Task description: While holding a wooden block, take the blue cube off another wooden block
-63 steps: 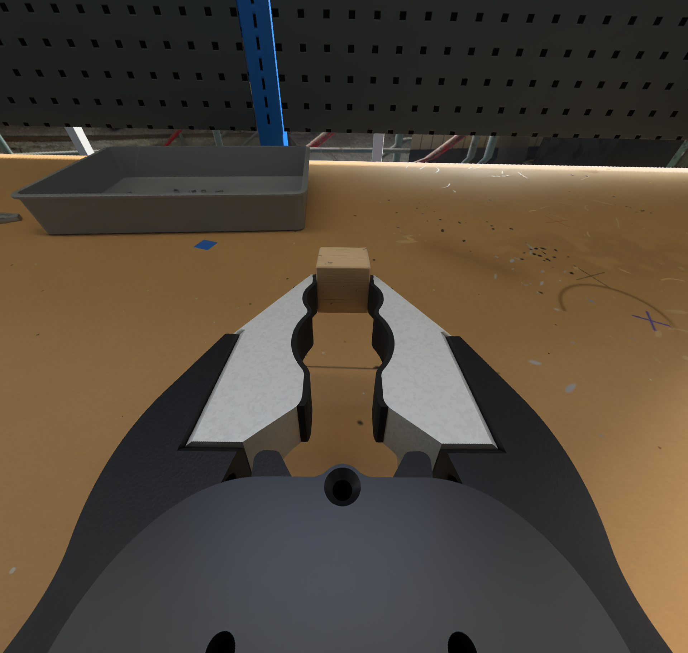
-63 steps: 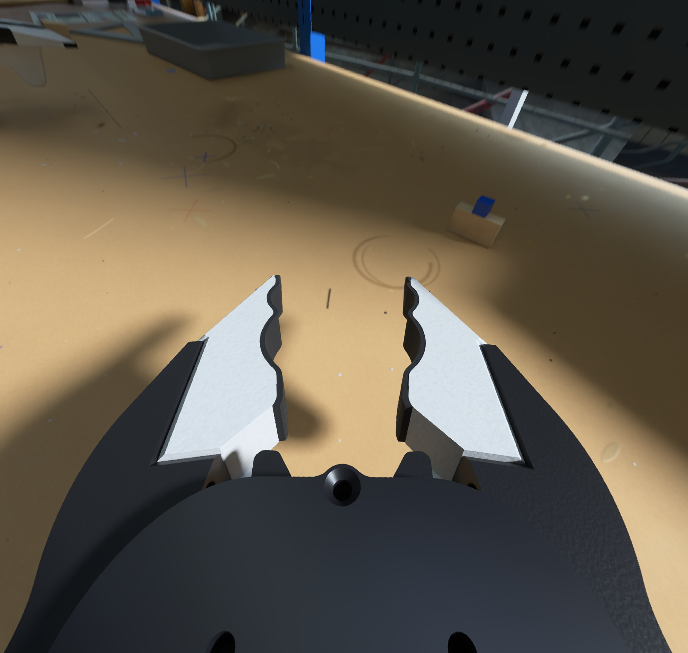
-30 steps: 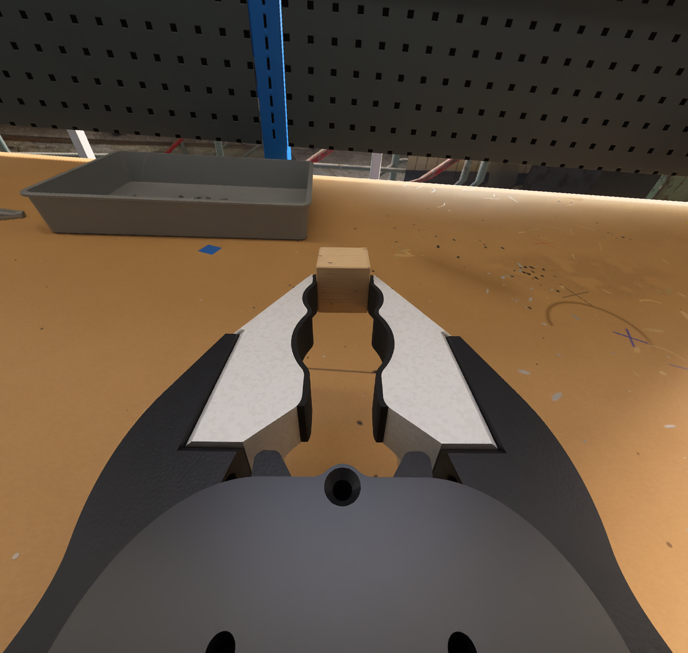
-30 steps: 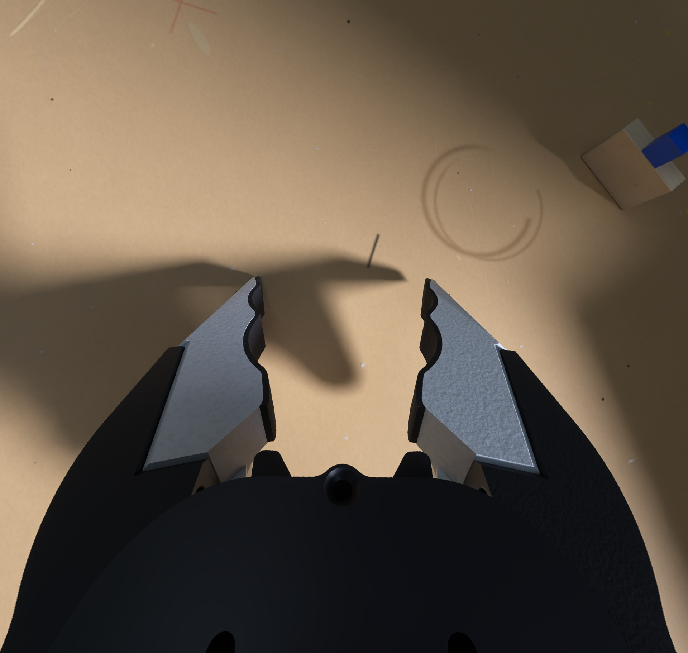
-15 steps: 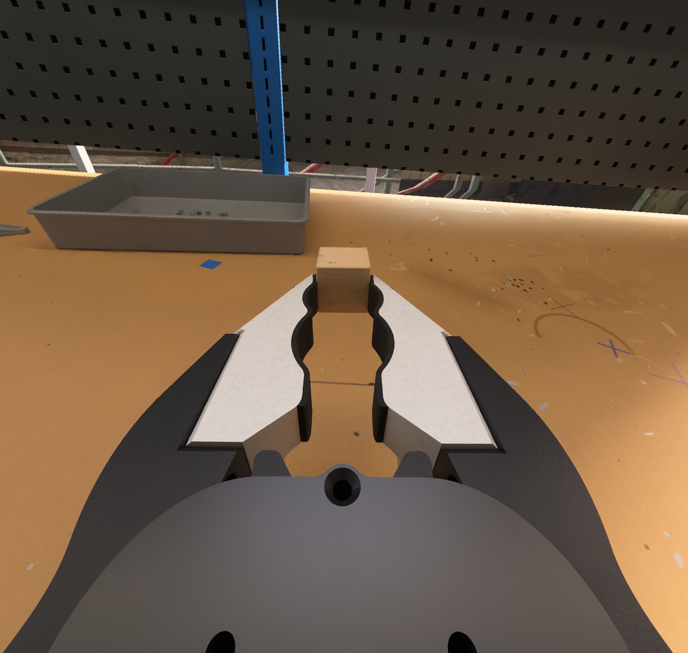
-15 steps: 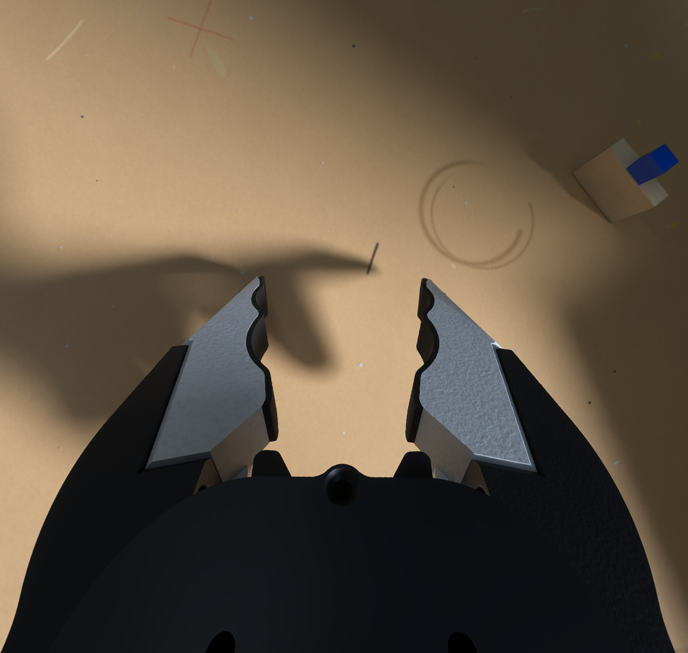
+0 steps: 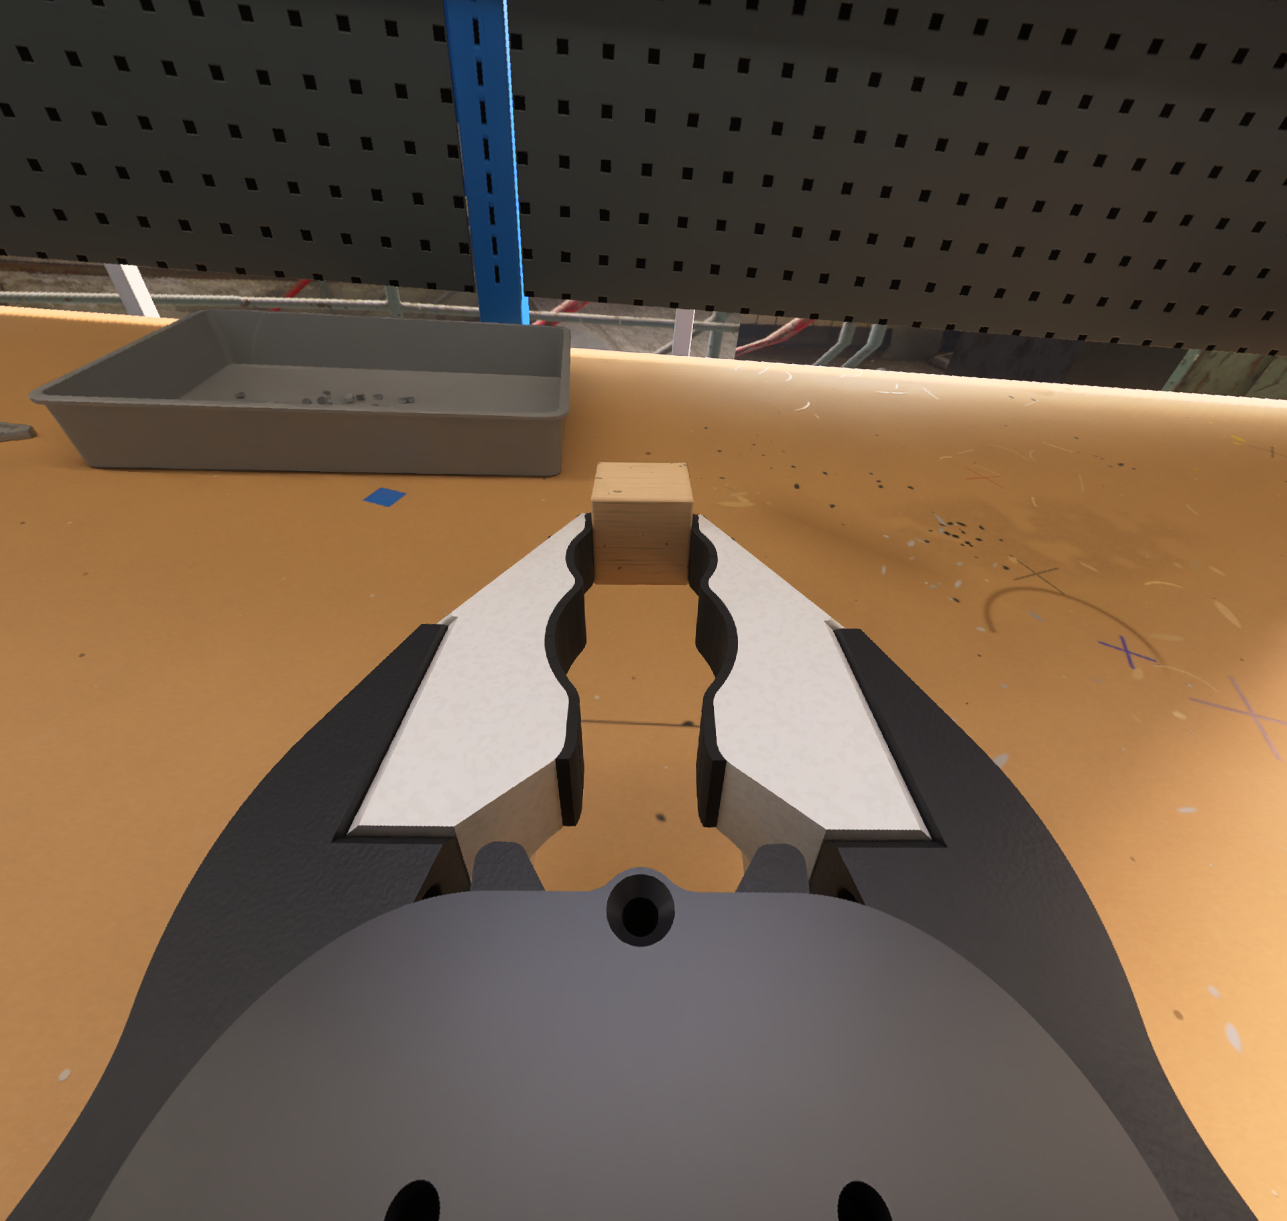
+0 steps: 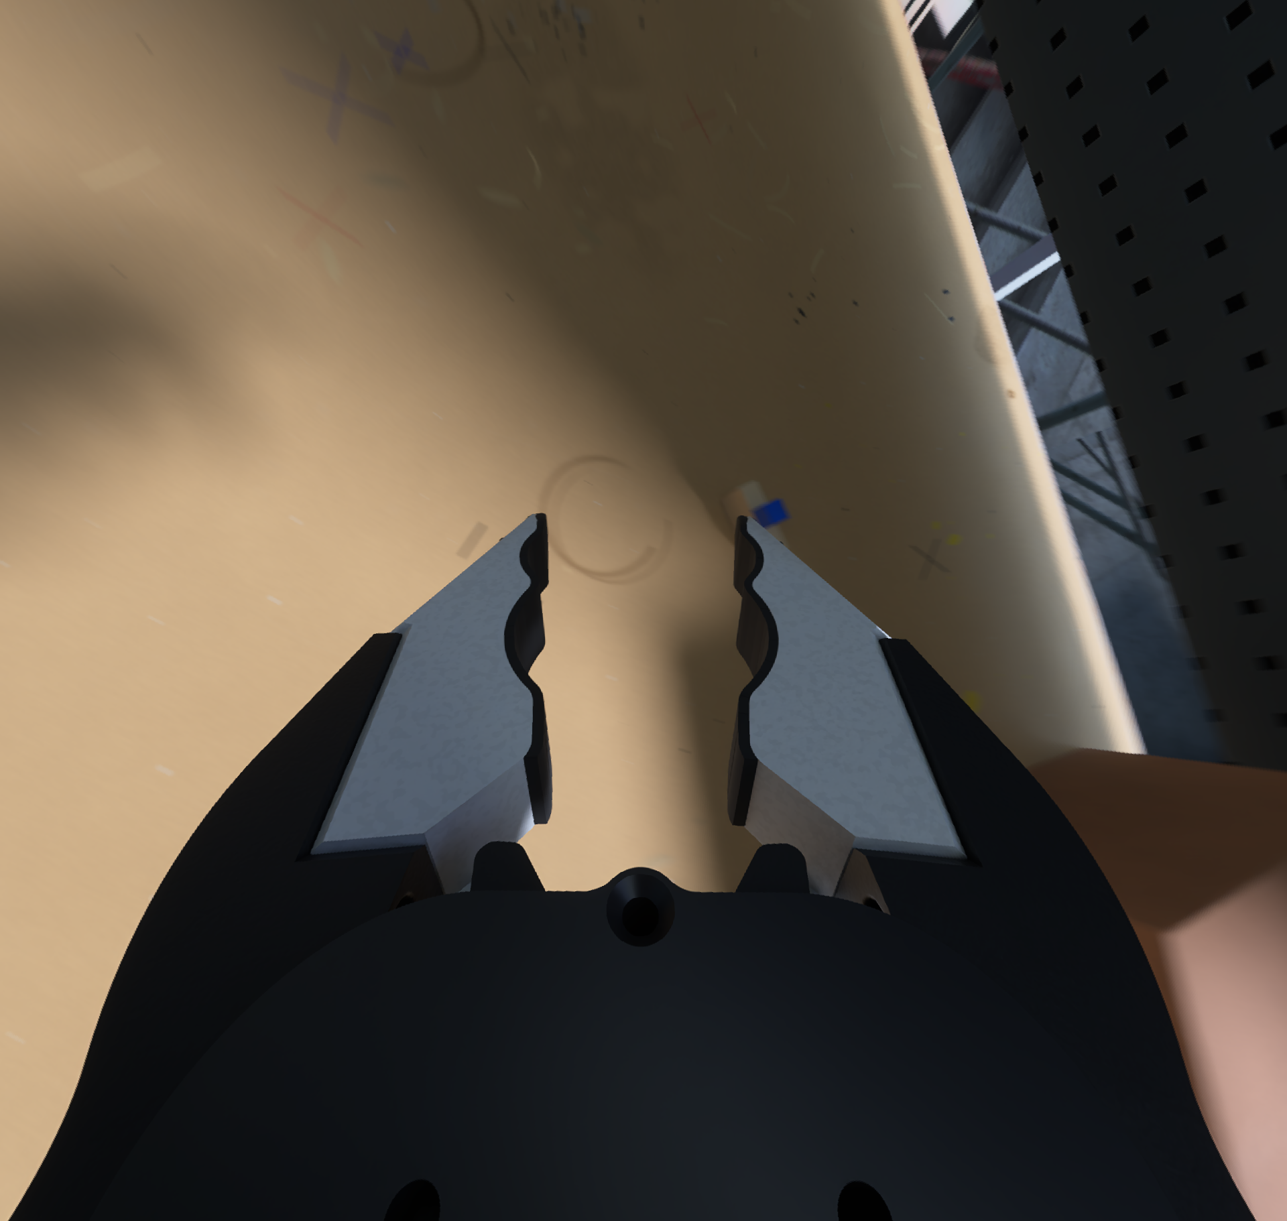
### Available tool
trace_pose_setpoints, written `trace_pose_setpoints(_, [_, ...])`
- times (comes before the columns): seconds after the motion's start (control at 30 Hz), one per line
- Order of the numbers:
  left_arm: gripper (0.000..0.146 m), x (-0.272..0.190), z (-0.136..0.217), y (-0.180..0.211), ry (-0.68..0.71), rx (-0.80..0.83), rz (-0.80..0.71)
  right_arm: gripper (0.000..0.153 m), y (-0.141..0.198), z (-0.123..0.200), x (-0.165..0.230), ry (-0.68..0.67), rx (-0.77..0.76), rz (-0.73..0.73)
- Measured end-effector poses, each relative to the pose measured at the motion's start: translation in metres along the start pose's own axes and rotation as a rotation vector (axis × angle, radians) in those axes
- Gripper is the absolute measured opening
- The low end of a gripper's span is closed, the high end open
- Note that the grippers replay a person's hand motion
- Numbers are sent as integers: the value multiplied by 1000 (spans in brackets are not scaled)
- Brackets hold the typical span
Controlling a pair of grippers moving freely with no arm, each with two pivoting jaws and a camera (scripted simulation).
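My left gripper (image 7: 641, 547) is shut on a light wooden block (image 7: 641, 526), pinched between its fingertips and held above the orange table. In the right wrist view, my right gripper (image 8: 641, 533) is open and empty, high above the table. A second wooden block (image 8: 744, 500) lies on the table just past the right fingertip, partly hidden by it. A small blue cube (image 8: 773, 512) sits on that block. The picture is blurred there.
A grey tray (image 7: 313, 435) with several small bits stands at the back left, with a blue tape patch (image 7: 384, 497) in front of it. A dark pegboard (image 7: 836, 108) and a blue post (image 7: 484, 129) back the table. The table's far edge (image 8: 975, 282) runs beside the second block.
My right gripper has swung and turned so the block with the blue cube went from the upper right to just beyond its right fingertip. The left gripper holds its block almost still.
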State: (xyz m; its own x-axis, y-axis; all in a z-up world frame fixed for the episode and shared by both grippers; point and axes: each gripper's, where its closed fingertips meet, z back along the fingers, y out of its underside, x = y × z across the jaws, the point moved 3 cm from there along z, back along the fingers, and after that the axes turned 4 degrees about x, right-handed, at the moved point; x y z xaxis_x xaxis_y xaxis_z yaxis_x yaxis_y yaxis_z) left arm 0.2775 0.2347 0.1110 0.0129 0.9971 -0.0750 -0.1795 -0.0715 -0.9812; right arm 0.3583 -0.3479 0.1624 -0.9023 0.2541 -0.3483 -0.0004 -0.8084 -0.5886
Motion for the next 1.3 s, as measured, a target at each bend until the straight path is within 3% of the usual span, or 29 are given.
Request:
trace_pose_setpoints(0.17, [26, 0, 0, 0, -5, 1, -7, 43, -1, -32, -71, 0, 323, 301])
trace_pose_setpoints(0.27, [26, -1, 0, 1, -13, 6, -20, 38, -3, -68, -91, -165, 515, 381])
trace_pose_setpoints(0.43, [26, -3, 0, 1, -27, 4, -46, 31, 12, -116, -90, -402, 838, 481])
trace_pose_setpoints(0.67, [26, -5, 1, 1, -8, 9, -52, 26, 31, -140, -79, -446, 1018, 518])
trace_pose_setpoints(0.97, [26, -5, 5, -2, 12, -31, -36, 18, 46, -150, -77, -431, 1097, 499])
trace_pose_setpoints(1.1, [26, -5, 7, -3, 24, -43, -24, 13, 39, -147, -79, -437, 1061, 466])
trace_pose_setpoints(1.2, [26, -4, 7, -3, 38, -45, -11, 11, -5, -137, -81, -394, 866, 384])
trace_pose_setpoints(1.3, [26, 2, 6, -1, 31, -23, -23, 11, -84, -118, -63, -388, 531, 325])
